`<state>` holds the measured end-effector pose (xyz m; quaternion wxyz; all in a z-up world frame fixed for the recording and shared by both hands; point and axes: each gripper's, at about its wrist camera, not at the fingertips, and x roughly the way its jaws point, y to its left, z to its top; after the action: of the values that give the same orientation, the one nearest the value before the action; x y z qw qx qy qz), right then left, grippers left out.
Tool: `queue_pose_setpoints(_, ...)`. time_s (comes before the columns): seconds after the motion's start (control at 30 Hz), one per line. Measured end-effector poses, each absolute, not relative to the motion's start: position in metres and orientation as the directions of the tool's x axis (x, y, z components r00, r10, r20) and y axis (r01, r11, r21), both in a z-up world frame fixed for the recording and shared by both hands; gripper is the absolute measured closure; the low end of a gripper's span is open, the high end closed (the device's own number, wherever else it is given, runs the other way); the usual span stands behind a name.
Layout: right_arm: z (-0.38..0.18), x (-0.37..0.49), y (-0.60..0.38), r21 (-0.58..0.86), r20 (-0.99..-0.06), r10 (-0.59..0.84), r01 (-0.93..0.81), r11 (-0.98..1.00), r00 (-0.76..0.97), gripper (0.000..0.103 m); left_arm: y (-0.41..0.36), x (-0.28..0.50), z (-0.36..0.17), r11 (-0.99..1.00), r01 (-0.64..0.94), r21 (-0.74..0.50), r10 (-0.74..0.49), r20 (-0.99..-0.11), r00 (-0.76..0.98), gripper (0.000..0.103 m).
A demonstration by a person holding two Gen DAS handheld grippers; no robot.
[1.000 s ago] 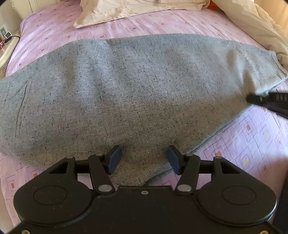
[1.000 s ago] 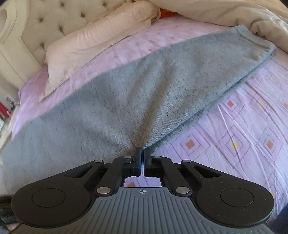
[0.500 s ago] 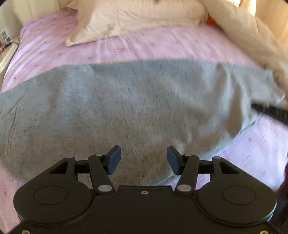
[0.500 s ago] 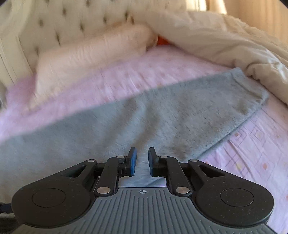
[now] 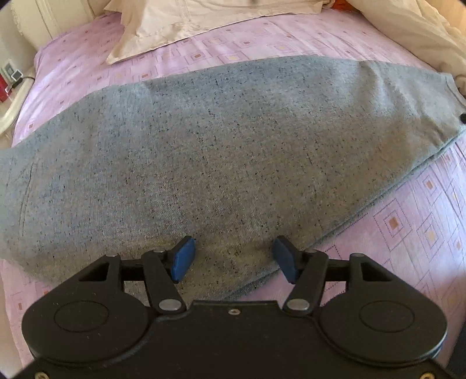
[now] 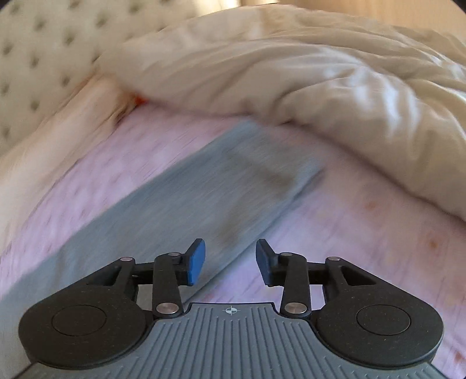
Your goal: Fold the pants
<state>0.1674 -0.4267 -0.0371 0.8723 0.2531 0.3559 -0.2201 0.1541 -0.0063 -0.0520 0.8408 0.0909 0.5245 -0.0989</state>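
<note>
The left gripper tilts steeply down over the near edge of the pants, jaws spread, holding nothing. The pants lie flat across the bed. The right gripper slants down above their far end, jaws just opened, empty.

The bed is viewed from both wrist cameras, each mounted behind its tongs and angled downward. The grey pants are seen close and sharp from the left view, facing the pillow. From the right view, blurred, the pants' far end and the duvet are framed; pants and pink sheet are shared.
</note>
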Motion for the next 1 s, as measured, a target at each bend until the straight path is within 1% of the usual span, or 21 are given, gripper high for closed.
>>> queue_pose_setpoints(0.07, -0.044, 0.167, -0.448, 0.303, -0.731, -0.219, 0.595, 0.744, 0.646, 0.064, -0.008, 0.155, -0.052, 0.964, 0.262, 0.052, -0.068, -0.901, 0.429, 0.039)
queue_pose_setpoints(0.2, -0.067, 0.176, -0.474, 0.343, -0.759, -0.184, 0.623, 0.703, 0.625, 0.063, -0.012, 0.158, -0.053, 0.965, 0.254, 0.057, -0.057, -0.905, 0.421, 0.039)
queue_pose_setpoints(0.27, -0.072, 0.179, -0.478, 0.376, -0.724, -0.194, 0.614, 0.694, 0.662, 0.063, -0.014, 0.160, -0.052, 0.964, 0.257, 0.062, -0.054, -0.907, 0.419, 0.039)
queue_pose_setpoints(0.33, -0.075, 0.186, -0.482, 0.394, -0.709, -0.203, 0.618, 0.680, 0.675, 0.061, -0.015, 0.161, -0.052, 0.964, 0.257, 0.063, -0.050, -0.909, 0.414, 0.039)
queue_pose_setpoints(0.47, -0.072, 0.205, -0.490, 0.392, -0.705, -0.219, 0.628, 0.672, 0.674, 0.059, -0.018, 0.164, -0.041, 0.964, 0.261, 0.051, -0.062, -0.911, 0.407, 0.046)
queue_pose_setpoints(0.5, -0.071, 0.209, -0.492, 0.385, -0.710, -0.215, 0.625, 0.679, 0.671, 0.059, -0.020, 0.165, -0.036, 0.964, 0.262, 0.043, -0.072, -0.907, 0.415, 0.046)
queue_pose_setpoints(0.53, -0.071, 0.212, -0.493, 0.380, -0.714, -0.213, 0.624, 0.683, 0.667, 0.062, -0.023, 0.167, -0.028, 0.963, 0.266, 0.036, -0.084, -0.901, 0.426, 0.046)
queue_pose_setpoints(0.57, -0.070, 0.211, -0.493, 0.373, -0.720, -0.209, 0.623, 0.688, 0.662, 0.078, -0.028, 0.170, -0.021, 0.961, 0.274, 0.033, -0.095, -0.893, 0.440, 0.046)
queue_pose_setpoints(0.6, -0.072, 0.213, -0.495, 0.377, -0.722, -0.195, 0.614, 0.694, 0.664, 0.081, -0.036, 0.174, -0.013, 0.957, 0.288, 0.032, -0.109, -0.882, 0.459, 0.046)
queue_pose_setpoints(0.67, -0.072, 0.215, -0.496, 0.355, -0.725, -0.182, 0.587, 0.727, 0.664, 0.083, -0.053, 0.185, -0.001, 0.949, 0.314, 0.028, -0.138, -0.860, 0.491, 0.046)
queue_pose_setpoints(0.73, -0.071, 0.218, -0.491, 0.293, -0.727, -0.187, 0.545, 0.786, 0.661, 0.084, -0.076, 0.202, 0.007, 0.938, 0.345, 0.015, -0.171, -0.847, 0.503, 0.046)
queue_pose_setpoints(0.87, -0.070, 0.221, -0.484, 0.221, -0.720, -0.210, 0.505, 0.834, 0.662, 0.084, -0.125, 0.243, 0.007, 0.930, 0.366, 0.002, -0.204, -0.827, 0.524, 0.046)
queue_pose_setpoints(1.0, -0.071, 0.222, -0.487, 0.242, -0.717, -0.198, 0.506, 0.828, 0.668, 0.083, -0.169, 0.283, -0.010, 0.924, 0.379, -0.052, -0.241, -0.848, 0.473, 0.046)
